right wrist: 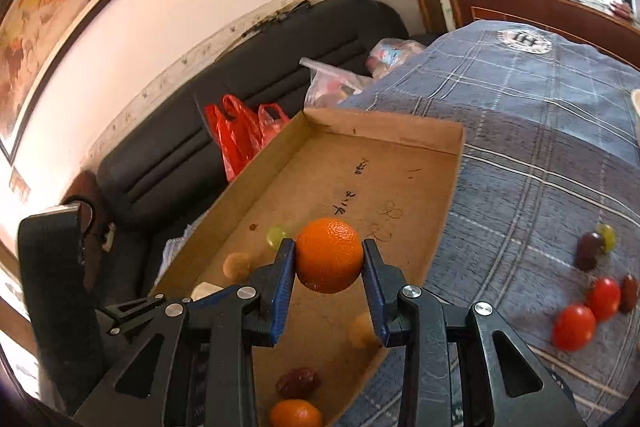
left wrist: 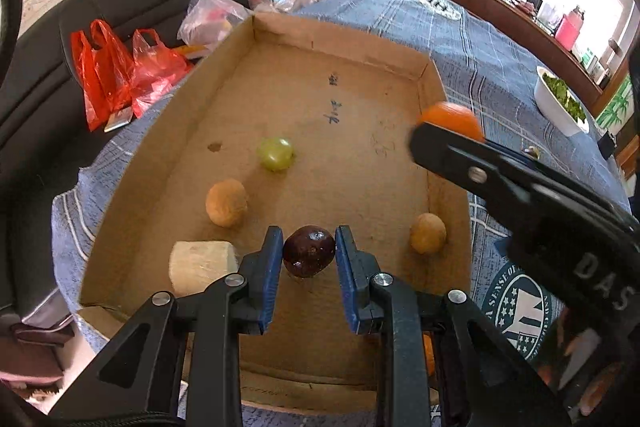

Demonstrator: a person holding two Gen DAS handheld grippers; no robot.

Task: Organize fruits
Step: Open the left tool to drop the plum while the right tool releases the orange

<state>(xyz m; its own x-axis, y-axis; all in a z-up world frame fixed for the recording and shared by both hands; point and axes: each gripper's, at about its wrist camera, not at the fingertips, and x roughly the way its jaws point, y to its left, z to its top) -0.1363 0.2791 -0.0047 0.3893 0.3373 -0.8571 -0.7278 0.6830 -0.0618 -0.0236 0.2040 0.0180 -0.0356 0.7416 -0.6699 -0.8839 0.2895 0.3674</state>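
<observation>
My left gripper [left wrist: 309,254] is shut on a dark purple round fruit [left wrist: 309,251], low over the near part of a shallow cardboard tray [left wrist: 434,83]. On the tray floor lie a green grape [left wrist: 275,153], two brown round fruits [left wrist: 226,202] [left wrist: 428,233] and a pale chunk [left wrist: 202,265]. My right gripper [right wrist: 329,259] is shut on an orange [right wrist: 328,255] and holds it above the tray [right wrist: 456,163], near its right wall. In the left wrist view that right gripper [left wrist: 440,131] reaches in from the right with the orange [left wrist: 452,119].
On the blue plaid cloth [right wrist: 540,131] right of the tray lie two tomatoes [right wrist: 574,327], dark fruits [right wrist: 588,249] and a green grape [right wrist: 608,237]. A wrinkled red fruit [right wrist: 298,383] and another orange [right wrist: 296,413] sit at the tray's near end. Red bags [left wrist: 116,71] lie on a black sofa; a white bowl [left wrist: 560,103] stands far right.
</observation>
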